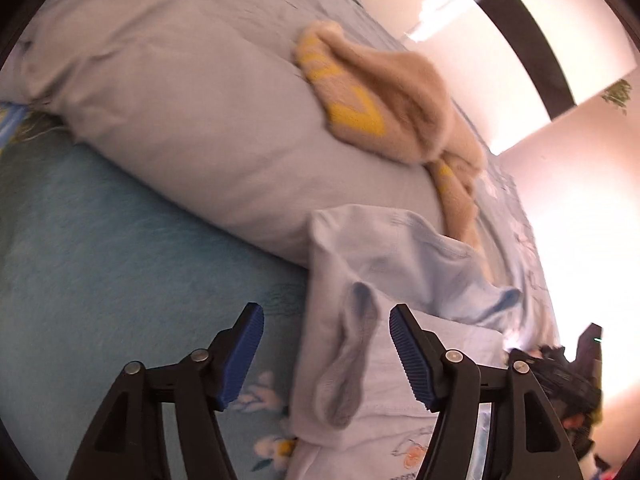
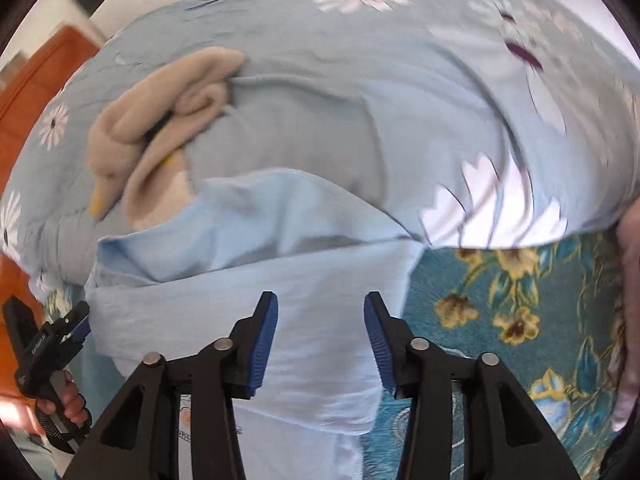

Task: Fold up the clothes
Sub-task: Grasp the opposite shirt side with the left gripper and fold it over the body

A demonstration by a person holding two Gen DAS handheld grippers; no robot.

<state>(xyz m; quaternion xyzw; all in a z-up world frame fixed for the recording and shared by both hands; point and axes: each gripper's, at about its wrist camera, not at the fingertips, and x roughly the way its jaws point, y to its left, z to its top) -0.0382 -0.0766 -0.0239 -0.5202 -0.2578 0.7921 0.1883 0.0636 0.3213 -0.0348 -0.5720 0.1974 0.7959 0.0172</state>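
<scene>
A light blue garment (image 1: 400, 264) lies partly folded on the bed, its sleeve (image 1: 352, 360) running between the open jaws of my left gripper (image 1: 326, 320). In the right wrist view the same garment (image 2: 248, 288) lies under my right gripper (image 2: 320, 308), which is open and empty just above the cloth. A beige garment with yellow markings (image 1: 380, 96) lies crumpled on the quilt behind; it also shows in the right wrist view (image 2: 160, 120). The left gripper (image 2: 76, 326) shows at the left edge of the right wrist view.
A bulky pale blue quilt (image 1: 180, 100) with white flowers (image 2: 500, 200) is piled along the back. A teal floral bedsheet (image 2: 500, 312) covers the bed (image 1: 100, 260). A bright window (image 1: 480, 40) lies beyond. An orange cabinet (image 2: 40, 92) stands at left.
</scene>
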